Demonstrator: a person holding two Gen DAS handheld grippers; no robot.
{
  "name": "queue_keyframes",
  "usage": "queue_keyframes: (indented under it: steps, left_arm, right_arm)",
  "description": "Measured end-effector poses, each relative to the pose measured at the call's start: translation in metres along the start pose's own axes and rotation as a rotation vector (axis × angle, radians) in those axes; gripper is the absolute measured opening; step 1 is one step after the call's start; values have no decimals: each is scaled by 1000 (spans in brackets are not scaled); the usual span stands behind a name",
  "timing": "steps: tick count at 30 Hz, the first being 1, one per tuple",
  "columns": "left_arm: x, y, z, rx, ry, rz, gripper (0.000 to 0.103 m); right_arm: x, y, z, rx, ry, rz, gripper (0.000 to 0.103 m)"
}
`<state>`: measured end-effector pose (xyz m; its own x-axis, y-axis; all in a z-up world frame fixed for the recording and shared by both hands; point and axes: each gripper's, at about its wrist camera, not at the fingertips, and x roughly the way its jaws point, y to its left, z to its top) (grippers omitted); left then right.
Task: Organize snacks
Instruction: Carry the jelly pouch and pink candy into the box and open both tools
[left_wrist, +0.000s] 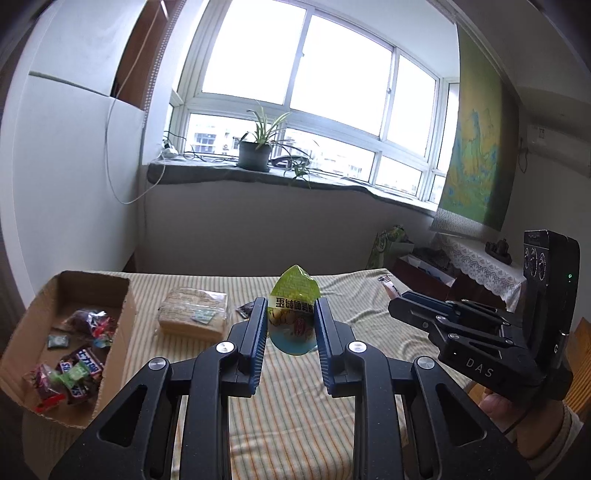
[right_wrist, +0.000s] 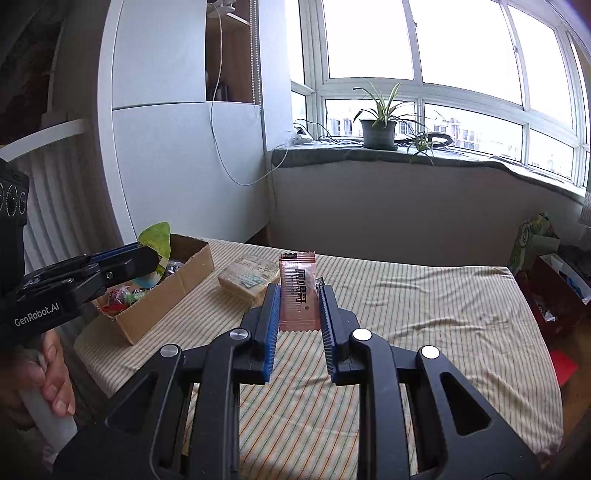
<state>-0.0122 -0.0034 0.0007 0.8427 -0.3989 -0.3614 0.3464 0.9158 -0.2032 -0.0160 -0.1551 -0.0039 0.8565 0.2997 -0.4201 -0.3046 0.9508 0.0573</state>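
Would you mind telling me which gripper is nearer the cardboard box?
Left. The left gripper is beside the cardboard box, holding a green packet; the right gripper, holding a pink bar, is farther right.

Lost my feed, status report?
Left tool shut on green egg-shaped packet. Right tool shut on pink wrapped bar. Brown cardboard box unobstructed.

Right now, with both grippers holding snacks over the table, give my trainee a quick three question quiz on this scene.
1. Which gripper holds the green leaf-shaped packet: left gripper or right gripper?
2. True or false: the cardboard box is empty.
3. Fill in: the wrapped block on the striped cloth lies ____ the box.

Key: 1. Left; the right holds the pink wrapper. 2. False; it holds candies. 3. Beside.
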Motion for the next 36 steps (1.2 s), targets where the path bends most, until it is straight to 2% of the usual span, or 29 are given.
queue_keyframes:
  steps: [6, 12, 20, 25, 29, 36]
  left_arm:
    - [-12, 20, -5, -33, -13, 13, 23]
    - [-20, 64, -12, -97, -21, 59, 23]
    - [-40, 139, -23, -156, -31, 203, 23]
    - [-58, 189, -31, -214, -31, 312, 23]
    - [-65, 206, -34, -244, -36, 347, 23]
    - [-59, 204, -33, -229, -27, 335, 23]
  right_arm:
    - [23, 29, 9, -45, 34, 27, 22]
    - [60, 77, 19, -106, 71, 97, 22]
    - [127, 167, 29, -206, 116, 266, 22]
    - [150, 211, 32, -249, 122, 355, 22]
    - [156, 225, 34, -262, 120, 380, 22]
    - [167, 230, 40, -272, 124, 390, 22]
